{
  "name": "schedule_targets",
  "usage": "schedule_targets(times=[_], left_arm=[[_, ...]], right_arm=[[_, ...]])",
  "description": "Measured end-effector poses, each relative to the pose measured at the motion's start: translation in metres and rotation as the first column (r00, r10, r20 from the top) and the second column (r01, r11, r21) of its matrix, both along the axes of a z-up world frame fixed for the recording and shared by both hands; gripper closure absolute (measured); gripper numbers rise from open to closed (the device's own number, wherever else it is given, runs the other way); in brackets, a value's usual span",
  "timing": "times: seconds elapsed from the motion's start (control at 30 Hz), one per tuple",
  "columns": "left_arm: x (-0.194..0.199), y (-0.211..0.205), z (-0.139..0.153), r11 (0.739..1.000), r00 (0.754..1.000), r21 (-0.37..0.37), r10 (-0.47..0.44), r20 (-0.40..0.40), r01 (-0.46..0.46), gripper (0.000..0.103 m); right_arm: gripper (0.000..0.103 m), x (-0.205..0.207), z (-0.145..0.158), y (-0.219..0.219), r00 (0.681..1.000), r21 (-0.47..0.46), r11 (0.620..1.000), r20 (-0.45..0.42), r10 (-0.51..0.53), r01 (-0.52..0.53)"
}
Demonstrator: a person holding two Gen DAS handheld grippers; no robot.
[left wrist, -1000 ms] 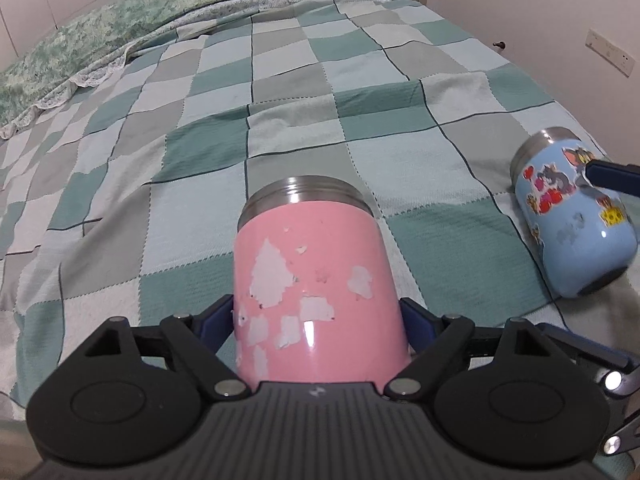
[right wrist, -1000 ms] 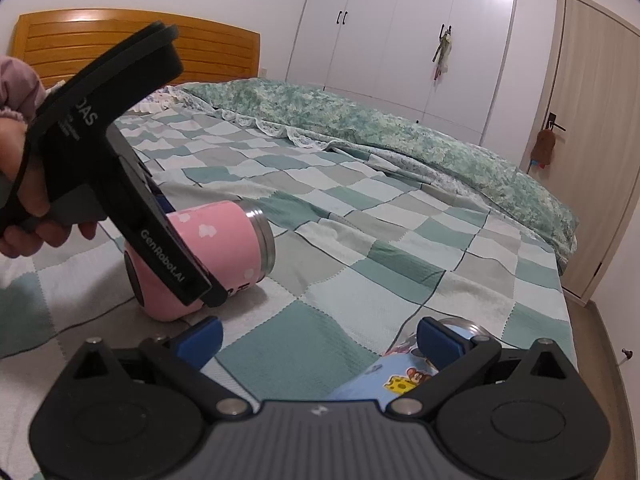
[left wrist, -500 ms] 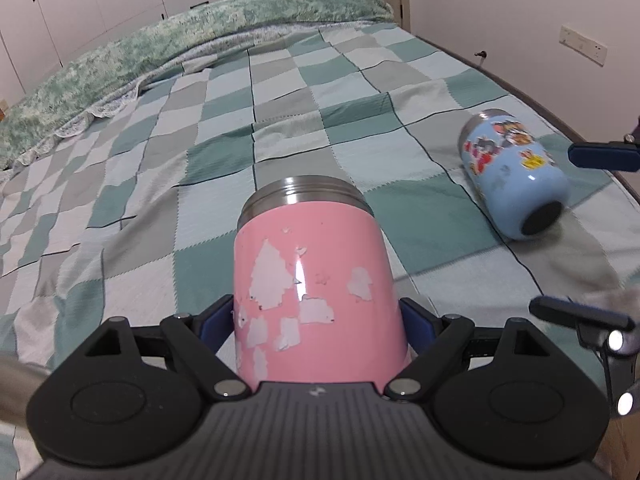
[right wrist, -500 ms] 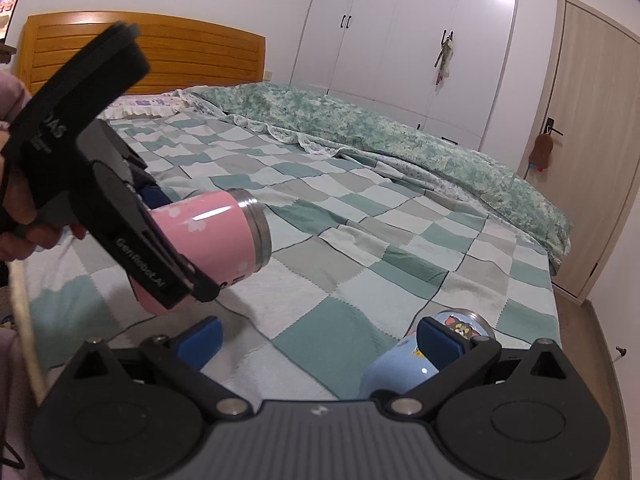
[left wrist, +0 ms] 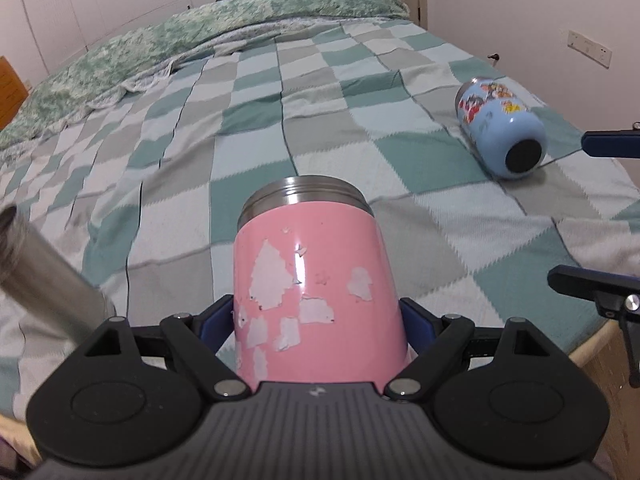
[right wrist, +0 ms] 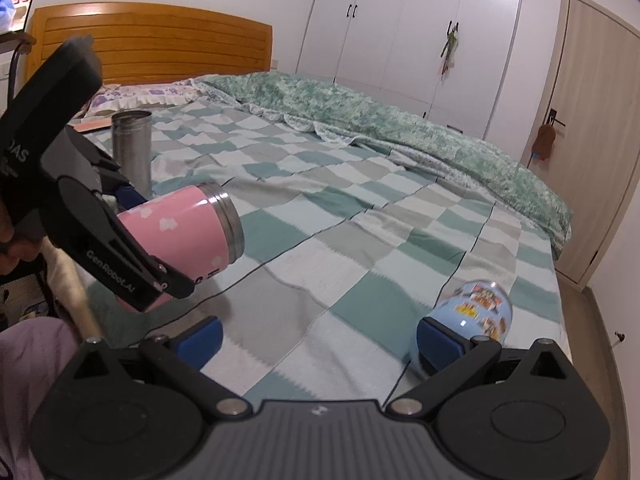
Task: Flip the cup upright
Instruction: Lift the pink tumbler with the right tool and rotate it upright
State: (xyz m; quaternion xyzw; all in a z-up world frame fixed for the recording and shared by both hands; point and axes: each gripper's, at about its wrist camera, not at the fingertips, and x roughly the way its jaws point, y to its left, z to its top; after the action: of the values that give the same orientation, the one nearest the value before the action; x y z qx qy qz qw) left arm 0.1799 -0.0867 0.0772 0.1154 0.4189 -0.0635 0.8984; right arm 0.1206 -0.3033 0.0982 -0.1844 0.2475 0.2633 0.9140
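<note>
My left gripper (left wrist: 318,326) is shut on a pink cup (left wrist: 316,296) with a steel rim and holds it tilted above the bed; it also shows in the right wrist view (right wrist: 188,232). A light blue cartoon-print cup (left wrist: 502,128) lies on its side on the checkered blanket near the bed's right edge, its dark base toward me. In the right wrist view this blue cup (right wrist: 478,310) lies just beyond my right fingertip. My right gripper (right wrist: 318,338) is open and empty, low over the blanket.
A steel tumbler (right wrist: 131,152) stands upright on the bed near the headboard, left of the pink cup; it shows blurred at the left (left wrist: 44,280). A folded green quilt (right wrist: 400,120) lies across the far side. The bed's edge (left wrist: 596,336) drops off at right.
The left gripper has lifted the pink cup higher and tilted it. The right gripper has pulled back from the blue cup, which now lies farther off. The steel tumbler has come into view.
</note>
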Motion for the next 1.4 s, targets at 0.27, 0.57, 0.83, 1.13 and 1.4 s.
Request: schedule_targets(times=[0.27, 0.57, 0.83, 1.13, 1.4], left_arm=[[-0.002, 0.001, -0.019, 0.997, 0.998, -0.019, 0.069, -0.010, -0.069, 0.016], [-0.001, 0.005, -0.020, 0.995, 0.997, -0.058, 0.082, -0.006, -0.083, 0.014], [-0.033, 0.029, 0.016, 0.991, 0.988, -0.131, 0.024, 0.154, -0.004, 0.000], [-0.052, 0.087, 0.030, 0.992, 0.971, -0.130, 0.025, 0.240, 0.007, 0.000], [-0.057, 0.159, 0.021, 0.983, 0.966, -0.181, 0.074, 0.247, -0.029, 0.000]], right_arm=[[0.000, -0.011, -0.012, 0.002, 0.998, -0.014, 0.999, -0.048, -0.042, 0.042], [0.000, -0.013, -0.013, 0.003, 0.995, -0.022, 0.997, -0.069, -0.071, 0.069], [0.000, -0.022, 0.003, 0.012, 0.995, 0.010, 0.997, -0.055, -0.082, 0.083], [0.000, -0.026, 0.018, 0.063, 0.993, 0.059, 0.993, -0.070, -0.099, 0.103], [0.000, -0.005, 0.012, 0.123, 0.974, 0.078, 0.987, -0.191, -0.125, 0.142]])
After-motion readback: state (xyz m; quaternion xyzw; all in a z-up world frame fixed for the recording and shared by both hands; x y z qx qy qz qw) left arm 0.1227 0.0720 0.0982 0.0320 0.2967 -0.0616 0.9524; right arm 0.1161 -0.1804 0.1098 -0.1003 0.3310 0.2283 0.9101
